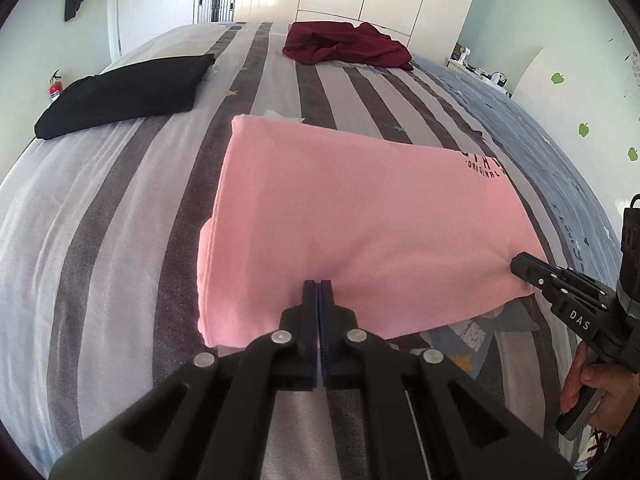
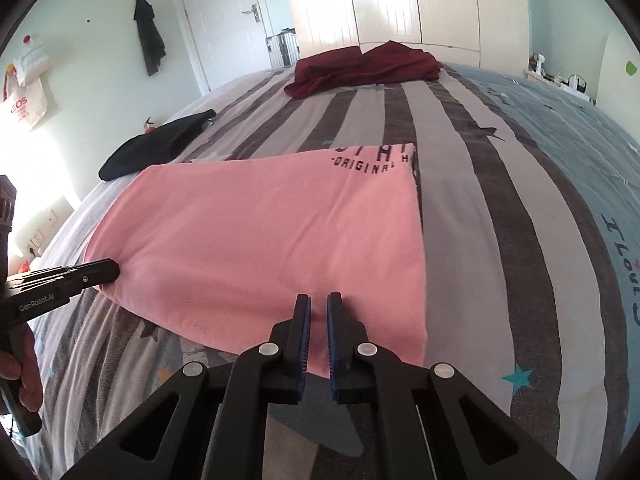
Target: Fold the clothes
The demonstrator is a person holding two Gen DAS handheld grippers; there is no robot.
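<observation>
A partly folded pink cotton T-shirt (image 1: 352, 216) with black lettering lies mid-bed on the grey-striped bedsheet (image 1: 120, 216). Left claw (image 1: 319, 286) and right claw (image 2: 319, 304) each pinch the shirt's near edge. Beyond the shirt: a folded black garment (image 1: 128, 94) and a crumpled maroon garment (image 1: 348, 46).
</observation>
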